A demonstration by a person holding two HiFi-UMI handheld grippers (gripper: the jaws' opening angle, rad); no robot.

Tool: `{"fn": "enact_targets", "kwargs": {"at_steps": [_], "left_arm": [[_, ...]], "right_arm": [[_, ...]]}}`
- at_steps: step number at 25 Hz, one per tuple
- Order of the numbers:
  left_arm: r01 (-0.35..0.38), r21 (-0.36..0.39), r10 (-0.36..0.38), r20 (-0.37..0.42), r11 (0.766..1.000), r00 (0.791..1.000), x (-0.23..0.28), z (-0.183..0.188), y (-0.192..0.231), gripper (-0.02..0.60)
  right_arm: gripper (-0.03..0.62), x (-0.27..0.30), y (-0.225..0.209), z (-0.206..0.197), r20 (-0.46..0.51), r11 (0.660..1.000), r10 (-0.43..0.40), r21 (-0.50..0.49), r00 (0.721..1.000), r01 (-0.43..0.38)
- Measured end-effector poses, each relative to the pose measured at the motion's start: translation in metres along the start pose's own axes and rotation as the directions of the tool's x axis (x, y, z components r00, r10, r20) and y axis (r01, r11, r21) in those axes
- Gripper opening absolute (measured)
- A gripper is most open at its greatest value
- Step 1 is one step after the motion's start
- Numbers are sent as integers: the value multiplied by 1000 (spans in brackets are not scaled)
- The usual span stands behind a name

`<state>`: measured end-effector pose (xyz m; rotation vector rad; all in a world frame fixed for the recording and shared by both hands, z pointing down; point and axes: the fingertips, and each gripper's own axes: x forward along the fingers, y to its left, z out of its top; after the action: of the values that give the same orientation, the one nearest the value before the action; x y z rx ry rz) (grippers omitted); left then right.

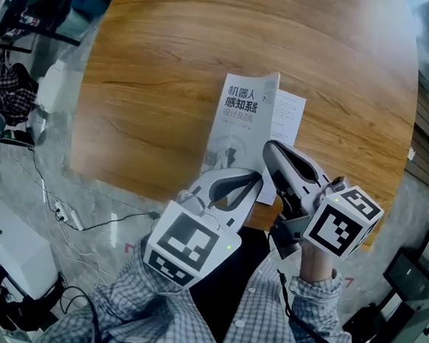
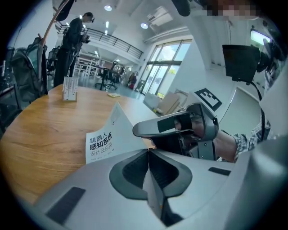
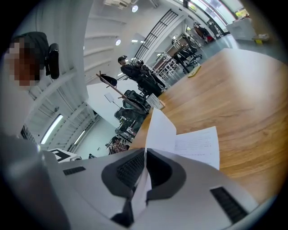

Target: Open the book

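A book with a pale cover (image 1: 237,124) printed with dark Chinese characters lies near the front edge of the round wooden table (image 1: 155,74). Its cover is lifted off the inner pages (image 1: 288,115). My left gripper (image 1: 252,182) is shut on the cover's near edge; in the left gripper view the cover (image 2: 102,141) rises from between the closed pads of my left gripper (image 2: 148,151). My right gripper (image 1: 270,148) is shut on a white page, which stands up as a thin sheet (image 3: 160,128) from my right gripper (image 3: 145,153). Another printed page (image 3: 199,146) lies flat beside it.
The table's front edge (image 1: 124,186) runs just under both grippers. Cables and a white power strip (image 1: 67,215) lie on the floor at the left. A small card stand (image 2: 69,88) sits at the table's far side. Chairs and people are in the background.
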<state>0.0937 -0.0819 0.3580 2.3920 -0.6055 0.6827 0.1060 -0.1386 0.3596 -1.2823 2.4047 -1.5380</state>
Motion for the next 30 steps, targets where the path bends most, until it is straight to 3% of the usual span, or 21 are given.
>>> {"fn": "enact_targets", "kwargs": {"at_steps": [6,15,20,30], "left_arm": [[40,-21,-40,23,999,999,-35,12,16,14],[113,-104,-105,77,988,991,-82,18,50,12],[144,-196,-125,108,970,986,-102,13,75,12],[53,-265,-31,84,963,996,-129,-17,150,14]], "right_arm": [[28,17,36,8,19,999,-27,-18,999,28],[28,54,80,8,41,1000,-5,9,999,4],[28,81,95,1,37,1000,26,14,999,-27],[20,151,102,-23,25,997,82,-1,996,-82]]}}
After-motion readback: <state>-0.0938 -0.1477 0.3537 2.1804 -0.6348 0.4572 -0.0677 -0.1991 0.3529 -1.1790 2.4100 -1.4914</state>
